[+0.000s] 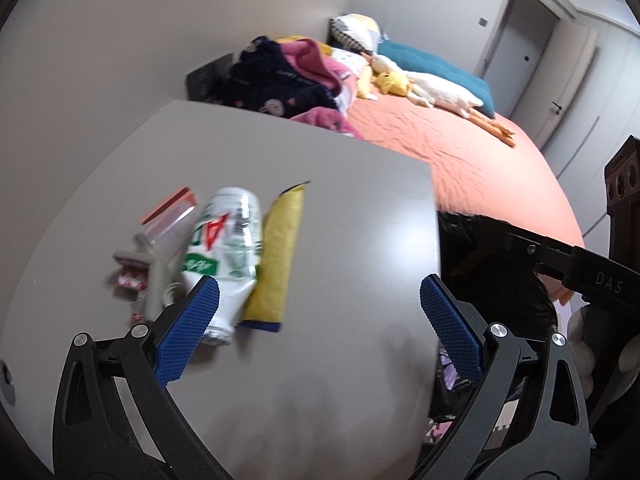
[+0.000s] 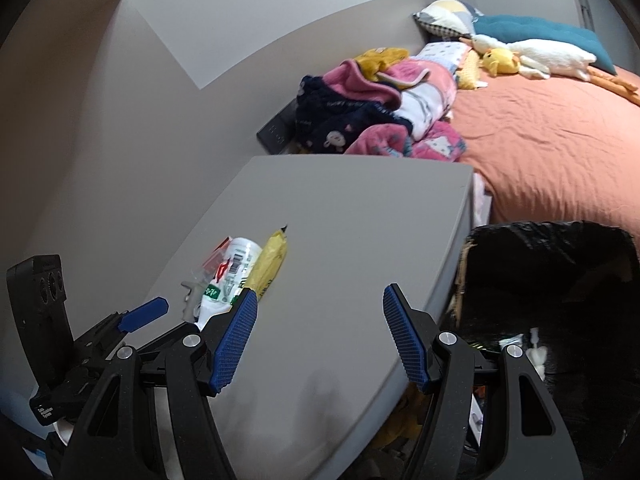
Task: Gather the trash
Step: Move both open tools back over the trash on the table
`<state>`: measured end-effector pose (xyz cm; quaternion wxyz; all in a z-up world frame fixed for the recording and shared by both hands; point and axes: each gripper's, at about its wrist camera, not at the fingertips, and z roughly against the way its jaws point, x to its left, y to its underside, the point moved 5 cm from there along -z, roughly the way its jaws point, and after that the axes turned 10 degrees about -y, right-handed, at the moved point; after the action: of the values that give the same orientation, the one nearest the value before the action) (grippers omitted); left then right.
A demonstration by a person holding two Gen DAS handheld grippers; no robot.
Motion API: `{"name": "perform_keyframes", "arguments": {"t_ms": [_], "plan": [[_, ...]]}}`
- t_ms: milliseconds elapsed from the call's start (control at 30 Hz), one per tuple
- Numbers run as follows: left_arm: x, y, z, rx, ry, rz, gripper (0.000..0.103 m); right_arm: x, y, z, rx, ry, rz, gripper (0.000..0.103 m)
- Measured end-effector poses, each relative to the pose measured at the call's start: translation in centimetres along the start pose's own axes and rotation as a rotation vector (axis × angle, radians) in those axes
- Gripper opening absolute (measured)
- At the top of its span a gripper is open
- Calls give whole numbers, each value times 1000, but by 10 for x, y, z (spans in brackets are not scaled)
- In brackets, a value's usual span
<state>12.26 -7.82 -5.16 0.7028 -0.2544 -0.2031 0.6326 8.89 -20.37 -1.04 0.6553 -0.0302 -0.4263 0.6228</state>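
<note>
While both tools hang over the grey nightstand (image 1: pixel 320 184), the trash sits bunched in one cluster at its left side, close to the wall. Count it off: one crushed white-and-green can (image 1: pixel 228 256) lying on its side, one yellow wrapper (image 1: pixel 276 264) flat along the can's right flank and touching it, one clear plastic cup (image 1: pixel 168 228) tipped over on the can's left, and beside that a blur of small red-and-white scraps (image 1: pixel 130 280), too smeared to number. A red-orange edge peeks out behind the cup; what it is, I can't tell.

Left gripper (image 1: pixel 320 320), jaws spread wide, nothing between them, its left blue pad (image 1: pixel 188 332) overlapping the can's lower end in this view; contact can't be judged. Right gripper (image 2: pixel 318 338), also gaping and empty, poised above the bare front half of the tabletop, with the same can (image 2: pixel 232 276) and wrapper (image 2: pixel 270 264) just past its left finger.

One bin lined with a black bag (image 2: pixel 548 276) stands at the nightstand's right side, against the bed (image 2: pixel 552 152). On the orange sheet: two plush toys, one yellow duck (image 2: pixel 500 62) and one long white goose (image 2: pixel 548 58), plus one heap of pink and navy clothes (image 2: pixel 372 112).
</note>
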Motion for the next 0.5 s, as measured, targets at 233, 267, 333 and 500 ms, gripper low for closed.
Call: {"name": "perform_keyframes", "arguments": {"t_ms": [233,267,333,500], "plan": [[27,1,-8,9,-35,46,97,13,1,-25,44,-15,25,66],[31,1,-10,12,-45,51,97,14,1,-29,51,-16,28,66],[38,2,-13,16,-56,65,97,17,1,-36,65,-19,34,67],[57,4,-19,18,-81,109,97,24,1,-54,93,-27,50,66]]}}
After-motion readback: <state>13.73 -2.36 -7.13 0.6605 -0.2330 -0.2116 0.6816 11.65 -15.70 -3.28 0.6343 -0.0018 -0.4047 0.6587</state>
